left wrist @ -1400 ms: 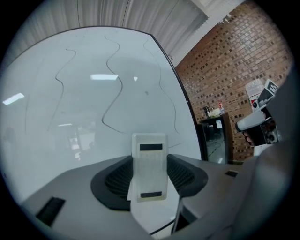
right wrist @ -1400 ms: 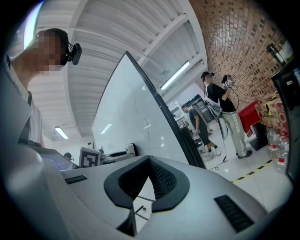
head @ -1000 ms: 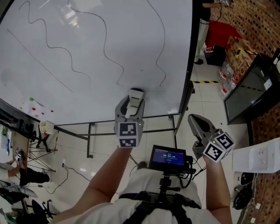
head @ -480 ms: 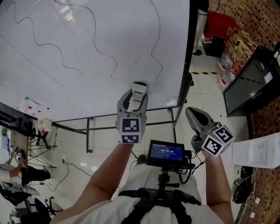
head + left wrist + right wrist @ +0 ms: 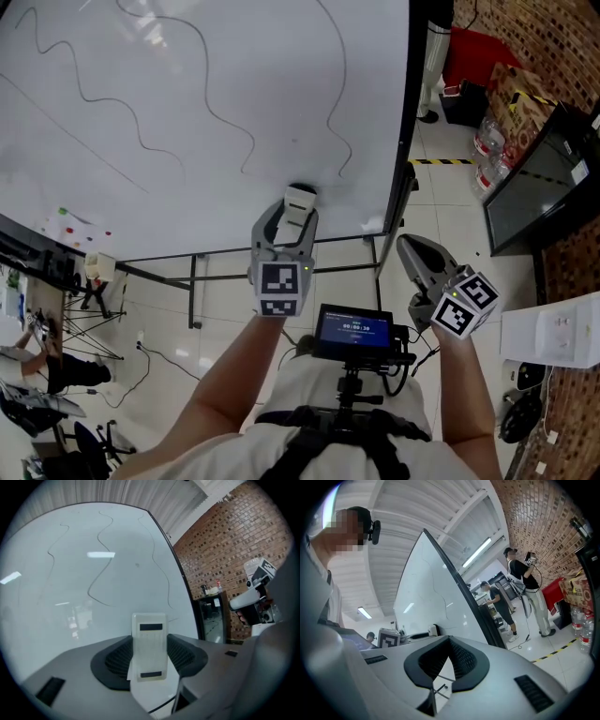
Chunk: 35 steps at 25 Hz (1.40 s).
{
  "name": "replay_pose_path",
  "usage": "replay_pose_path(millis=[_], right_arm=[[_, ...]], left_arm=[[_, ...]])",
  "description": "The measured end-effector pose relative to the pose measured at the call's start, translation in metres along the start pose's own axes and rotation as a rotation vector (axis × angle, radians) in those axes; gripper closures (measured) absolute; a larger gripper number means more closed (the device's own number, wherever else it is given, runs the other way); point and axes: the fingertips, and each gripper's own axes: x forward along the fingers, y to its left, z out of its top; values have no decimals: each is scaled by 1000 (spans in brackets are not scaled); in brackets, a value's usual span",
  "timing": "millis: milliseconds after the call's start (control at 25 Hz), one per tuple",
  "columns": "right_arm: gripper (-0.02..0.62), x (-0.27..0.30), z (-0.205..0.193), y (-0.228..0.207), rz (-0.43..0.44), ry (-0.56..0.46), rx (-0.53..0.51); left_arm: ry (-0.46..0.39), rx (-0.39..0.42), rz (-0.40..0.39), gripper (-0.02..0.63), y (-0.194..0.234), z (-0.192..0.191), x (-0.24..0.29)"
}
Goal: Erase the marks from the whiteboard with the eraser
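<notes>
White eraser (image 5: 298, 201) sits gripped in your left gripper (image 5: 292, 221) fingers (image 5: 117, 660); right gripper (image 5: 412, 255) fingers are closed, empty; whiteboard (image 5: 281, 84) marks (image 5: 344, 66) all remain.

Head view steeply downward, gripper views share whiteboard (image 5: 234, 75)

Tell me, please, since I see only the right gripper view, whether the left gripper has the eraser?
Observer: Yes, the left gripper is shut on the eraser.
Operator: Where on the whiteboard is it aimed?
Observer: Low on the whiteboard, just under the ends of two wavy lines.
Operator: Are there other marks?
Observer: More wavy lines run to the left, and a straight stroke crosses the far left.
</notes>
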Motion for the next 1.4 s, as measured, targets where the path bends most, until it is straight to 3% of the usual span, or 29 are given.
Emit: replay_pose_path(millis=[80, 320, 800, 1080, 1240, 1320, 1400], right_arm=[[588, -1, 0, -3, 1, 1, 3], [589, -9, -3, -11, -2, 10, 10], [588, -34, 9, -41, -45, 2, 9], [588, -46, 12, -51, -68, -7, 11], [589, -55, 15, -54, -84, -13, 8], [588, -61, 16, -56, -94, -14, 7], [588, -65, 18, -58, -102, -18, 10]], left_arm=[[-17, -9, 59, 347, 12, 2, -2], [-14, -26, 76, 347, 6, 5, 5], [-13, -28, -2, 347, -53, 14, 34], [1, 2, -112, 347, -99, 21, 52], [14, 27, -131, 345, -112, 16, 60], [-6, 14, -160, 345, -116, 17, 62], [-26, -50, -253, 345, -124, 19, 64]])
